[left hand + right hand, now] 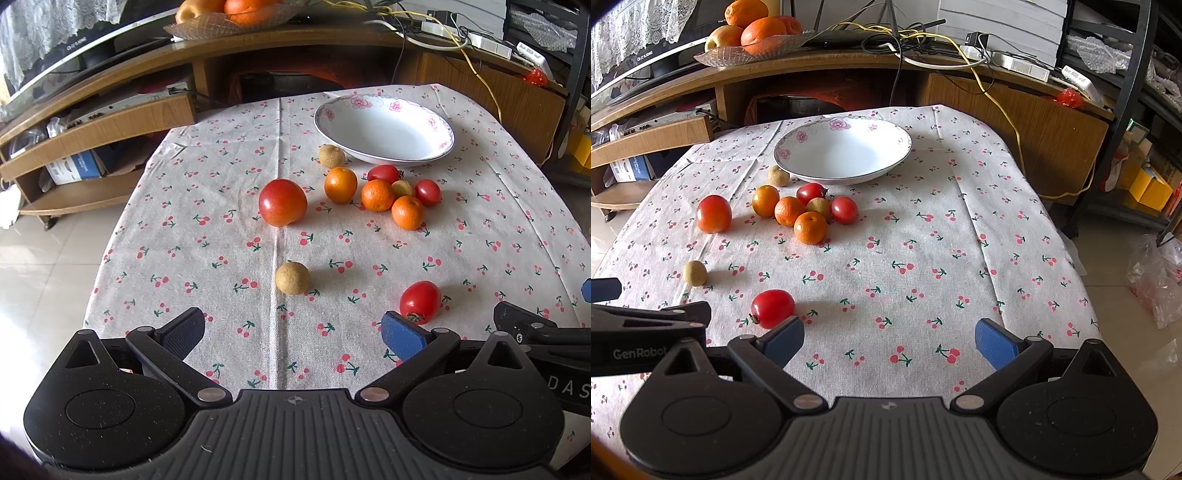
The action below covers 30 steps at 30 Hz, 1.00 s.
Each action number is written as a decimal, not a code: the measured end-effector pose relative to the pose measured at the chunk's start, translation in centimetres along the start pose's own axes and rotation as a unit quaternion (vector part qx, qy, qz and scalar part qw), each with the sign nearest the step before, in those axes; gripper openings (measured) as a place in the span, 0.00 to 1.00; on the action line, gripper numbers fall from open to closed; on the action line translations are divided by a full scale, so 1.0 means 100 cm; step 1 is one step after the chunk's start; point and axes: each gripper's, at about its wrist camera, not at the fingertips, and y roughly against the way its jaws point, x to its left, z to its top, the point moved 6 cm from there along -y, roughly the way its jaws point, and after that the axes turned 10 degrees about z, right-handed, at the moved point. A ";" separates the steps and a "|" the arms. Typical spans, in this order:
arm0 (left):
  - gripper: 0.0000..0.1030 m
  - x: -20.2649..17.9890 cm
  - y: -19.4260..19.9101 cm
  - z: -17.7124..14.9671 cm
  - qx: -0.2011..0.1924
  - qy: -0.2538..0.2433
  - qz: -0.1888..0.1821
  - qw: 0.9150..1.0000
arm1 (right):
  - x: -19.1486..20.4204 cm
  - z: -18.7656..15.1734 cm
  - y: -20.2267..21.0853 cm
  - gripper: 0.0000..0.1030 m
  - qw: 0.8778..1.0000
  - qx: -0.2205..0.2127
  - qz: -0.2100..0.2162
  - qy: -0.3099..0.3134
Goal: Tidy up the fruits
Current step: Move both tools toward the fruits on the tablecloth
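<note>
Nearest to the cameras, both grippers are held low over the near edge of the table [1015,192], which is covered by a white cloth printed with red cherries [923,258]. The left gripper [293,330] is seen with its fingers spread wide and nothing between them; the right gripper [889,339] is likewise spread wide and empty.

The shallow white porcelain bowl with pink flowers on its rim [384,129] is taken as the landmark; it stands toward the far end of the table and holds nothing. Furthest from it, just beyond the fingers, a small oval red tomato [420,302] is found, with a round tan longan [292,278] to its left. Closer to the bowl, a large round red-orange tomato [282,202] lies alone. To its right, a cluster is gathered just in front of the bowl: three small oranges [377,195], two small red tomatoes [427,192] and a tan longan wedged among them [402,187]. Another tan longan [331,156] sits against the bowl's near-left rim.

Behind the bowl, a glass dish of large fruit [753,51] is seen on a wooden cabinet [1015,107].
</note>
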 end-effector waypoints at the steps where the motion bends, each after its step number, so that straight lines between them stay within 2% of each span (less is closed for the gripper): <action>1: 1.00 0.000 0.000 0.000 0.000 -0.001 0.001 1.000 | 0.000 0.000 0.000 0.97 1.000 0.000 0.000 0.000; 23: 0.98 0.003 -0.003 -0.001 0.003 -0.013 0.020 1.000 | 0.010 -0.002 -0.007 0.92 1.000 0.013 0.017 0.009; 30: 0.98 0.008 -0.007 -0.003 0.008 -0.014 0.026 1.000 | 0.018 -0.002 -0.014 0.87 0.999 0.021 0.036 0.016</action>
